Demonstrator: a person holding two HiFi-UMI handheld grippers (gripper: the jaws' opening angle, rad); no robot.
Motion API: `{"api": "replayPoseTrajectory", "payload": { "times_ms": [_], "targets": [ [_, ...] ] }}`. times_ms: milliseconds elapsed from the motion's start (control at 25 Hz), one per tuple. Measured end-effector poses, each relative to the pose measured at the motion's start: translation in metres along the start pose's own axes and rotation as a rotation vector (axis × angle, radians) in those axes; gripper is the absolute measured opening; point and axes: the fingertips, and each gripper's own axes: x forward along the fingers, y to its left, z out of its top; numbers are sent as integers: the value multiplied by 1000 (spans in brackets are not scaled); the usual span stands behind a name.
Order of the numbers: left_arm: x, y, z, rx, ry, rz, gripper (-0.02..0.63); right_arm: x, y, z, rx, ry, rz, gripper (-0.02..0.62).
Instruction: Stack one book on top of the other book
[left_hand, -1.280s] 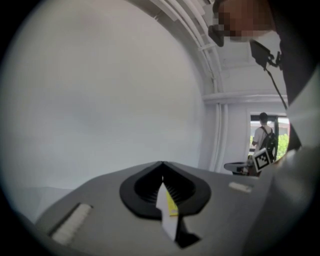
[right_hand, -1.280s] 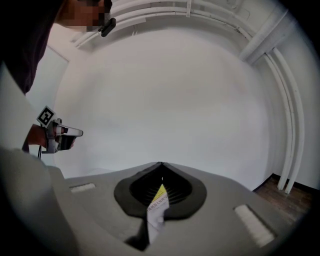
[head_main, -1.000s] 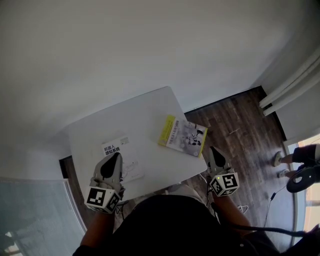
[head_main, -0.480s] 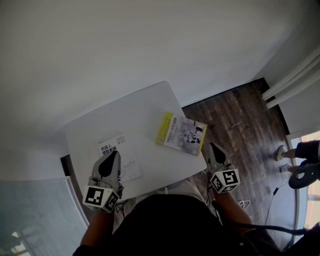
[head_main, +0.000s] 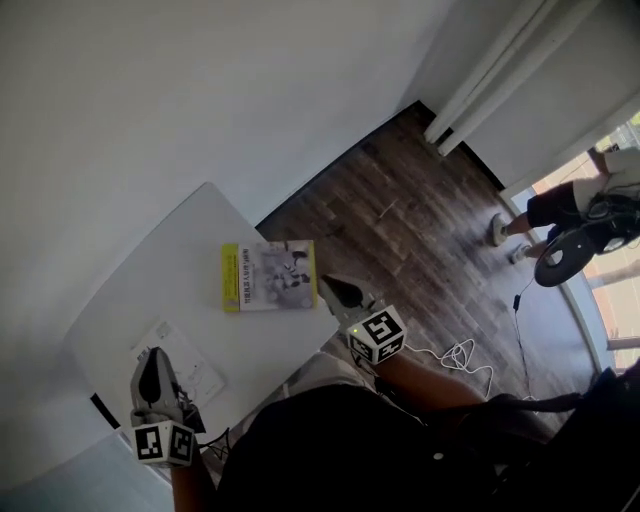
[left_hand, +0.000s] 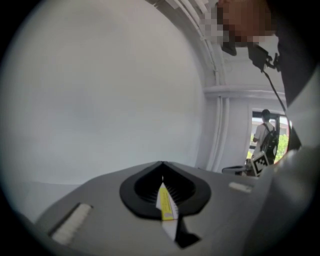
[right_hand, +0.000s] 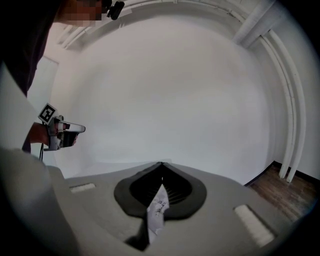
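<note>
Books lay apart on the table (head_main: 150, 270): yellow-spined book (head_main: 268, 277) at the edge near the right gripper (head_main: 332, 287), white book (head_main: 192, 366) beside the left gripper (head_main: 147, 356). Both claws pinched shut, empty. My worry: closed jaws shoving the yellow-spined book overboard.

L gripper (head_main: 150, 357) & R gripper (head_main: 328, 285): jaws closed on both, nothing btwn them; both tilted slightly down, well apart.

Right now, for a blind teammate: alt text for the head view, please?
Two books lie apart on a white table: a yellow-edged book near the right gripper, a white book beside the left gripper.
</note>
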Motion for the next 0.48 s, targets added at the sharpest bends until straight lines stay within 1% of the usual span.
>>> {"api": "replayPoseTrajectory", "payload": {
  "times_ms": [120, 240, 480],
  "targets": [
    [9, -6, -7, -7, 11, -17, 6, -3, -4, -8, -1, 21, 1, 2],
    [14, -13, -11, 6, 26, -31, 6, 0, -6, -16, 14, 31, 6, 2],
    [24, -19, -17, 16, 51, -36, 6, 5, -12, -30, 37, 46, 15, 2]
  ]
}}
